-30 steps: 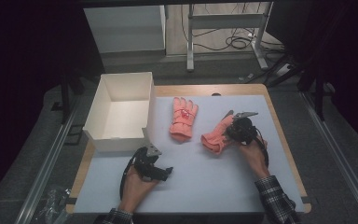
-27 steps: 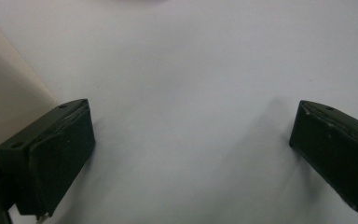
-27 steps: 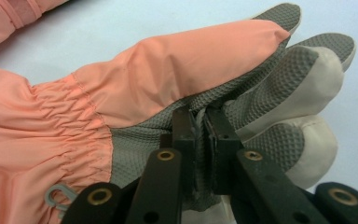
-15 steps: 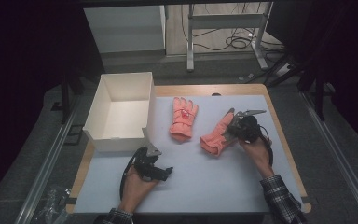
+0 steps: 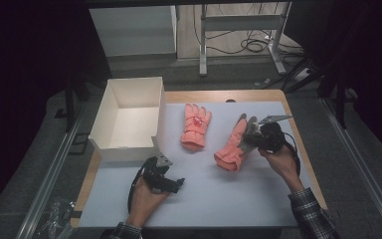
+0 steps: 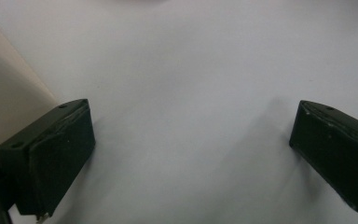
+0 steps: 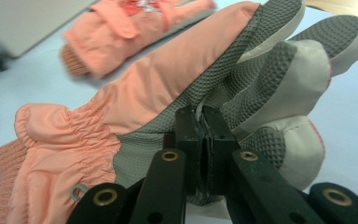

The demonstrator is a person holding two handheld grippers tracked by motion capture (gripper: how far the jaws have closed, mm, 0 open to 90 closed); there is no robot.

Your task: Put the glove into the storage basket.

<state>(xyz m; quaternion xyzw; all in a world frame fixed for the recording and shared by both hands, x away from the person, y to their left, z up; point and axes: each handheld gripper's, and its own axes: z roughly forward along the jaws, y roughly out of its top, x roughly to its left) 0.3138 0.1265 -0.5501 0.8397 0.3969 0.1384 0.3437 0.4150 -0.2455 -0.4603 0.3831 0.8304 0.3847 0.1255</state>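
Right gripper view: the right gripper [image 7: 204,140] pinches the glove [image 7: 168,93] by its palm, lifting it off the surface [image 7: 349,112]; the left gripper [image 6: 191,158] rests wide, waiting.

A dim room surrounds the lit surface [image 5: 258,199]. Beyond its far edge stand a white cabinet [image 5: 134,30] and a metal frame [image 5: 238,22], with black cables [image 5: 256,45] on the floor [image 5: 194,69].
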